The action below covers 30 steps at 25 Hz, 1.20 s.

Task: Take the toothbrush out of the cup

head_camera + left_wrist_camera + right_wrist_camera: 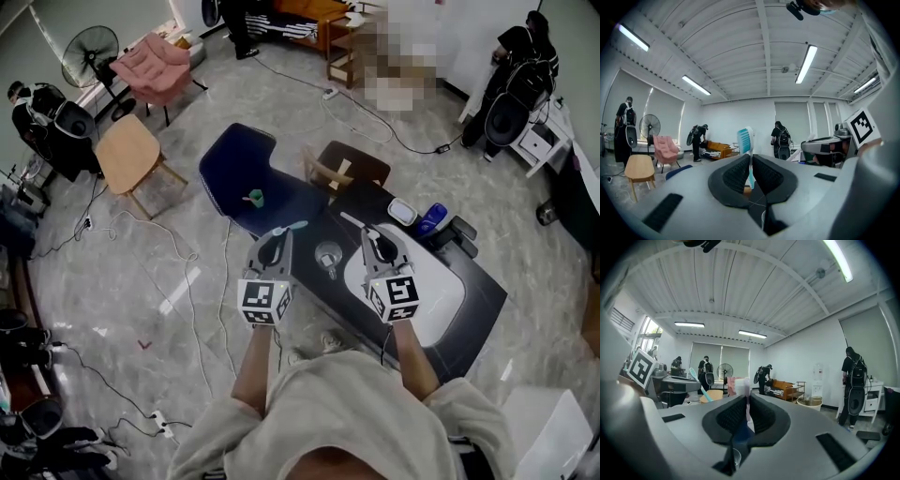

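Head view shows the left gripper [278, 240], its fingers [736, 174] clamped on a teal toothbrush [292, 227], and the right gripper [372, 236] clamped on a white toothbrush [351, 221], both above the cup [328, 255] on the counter [473, 286]; best grip firmly and carry them well clear of its rim.

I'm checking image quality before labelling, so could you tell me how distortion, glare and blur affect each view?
Head view: edges curve, pale glare streaks on the floor. Left gripper view: strong fisheye, dark corners, bright ceiling lamp, teal toothbrush sharp. Right gripper view: same fisheye, strip lamp blown out, white toothbrush soft.
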Tool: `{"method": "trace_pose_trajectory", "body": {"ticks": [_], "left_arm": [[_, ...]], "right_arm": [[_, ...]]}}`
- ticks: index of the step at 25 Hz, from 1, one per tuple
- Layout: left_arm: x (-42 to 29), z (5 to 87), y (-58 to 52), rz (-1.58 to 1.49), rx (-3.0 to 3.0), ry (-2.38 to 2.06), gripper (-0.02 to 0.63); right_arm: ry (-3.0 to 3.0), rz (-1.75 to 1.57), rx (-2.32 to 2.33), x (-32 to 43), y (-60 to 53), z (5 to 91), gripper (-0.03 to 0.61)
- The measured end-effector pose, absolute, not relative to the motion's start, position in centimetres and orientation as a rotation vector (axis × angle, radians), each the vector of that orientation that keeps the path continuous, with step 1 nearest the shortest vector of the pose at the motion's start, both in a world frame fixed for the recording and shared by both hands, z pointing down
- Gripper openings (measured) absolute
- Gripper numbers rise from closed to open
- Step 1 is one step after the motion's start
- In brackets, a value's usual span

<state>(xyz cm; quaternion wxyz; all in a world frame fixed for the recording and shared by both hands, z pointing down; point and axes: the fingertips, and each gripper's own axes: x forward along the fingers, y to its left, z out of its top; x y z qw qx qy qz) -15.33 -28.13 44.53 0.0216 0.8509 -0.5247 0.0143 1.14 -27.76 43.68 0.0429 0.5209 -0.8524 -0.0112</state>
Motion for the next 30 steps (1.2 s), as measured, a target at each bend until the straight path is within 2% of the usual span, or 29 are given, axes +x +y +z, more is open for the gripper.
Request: {"method": "trace_pose_trajectory", "body": {"ticks": [30], "left_arm": [[-16.0,43.3,-25.7,0.045,2.642,-1.67,0.046]], "right_arm": [[-2.611,-0.078,1.554,0.1,-26.0,42.9,0.034]]}}
